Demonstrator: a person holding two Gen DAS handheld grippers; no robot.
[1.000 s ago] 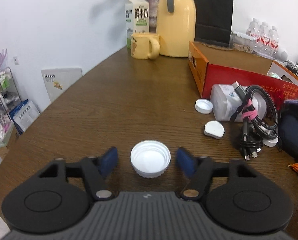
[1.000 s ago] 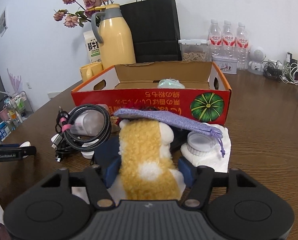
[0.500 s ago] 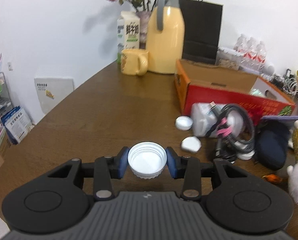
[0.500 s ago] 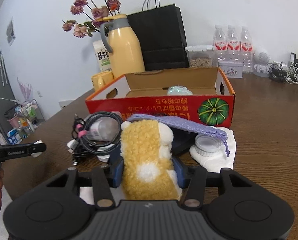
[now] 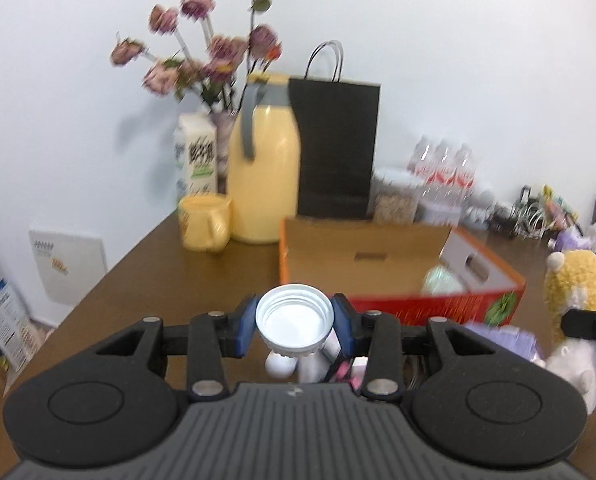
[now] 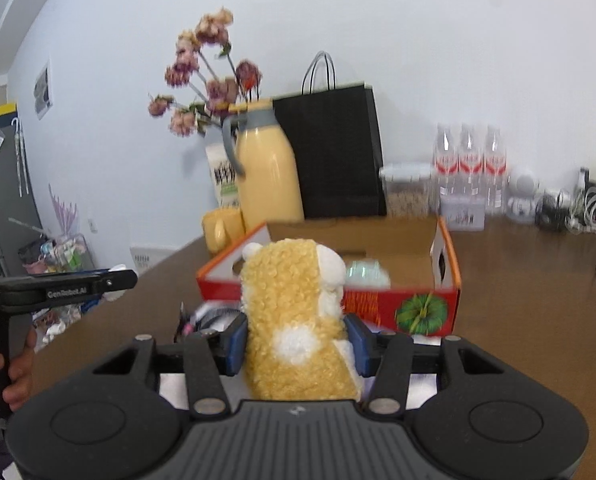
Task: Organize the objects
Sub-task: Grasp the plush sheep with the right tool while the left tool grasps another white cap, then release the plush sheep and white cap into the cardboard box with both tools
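My left claw (image 5: 295,326) is clamped on the white cap (image 5: 295,321) and my right claw (image 6: 296,342) on the plush toy (image 6: 298,320), both raised above the surface toward the open box (image 5: 382,264), presumably their destination.

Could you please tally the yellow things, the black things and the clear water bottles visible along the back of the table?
Yellow: 2, the thermos and the mug
Black: 1, the paper bag
Clear water bottles: 3
Total: 6
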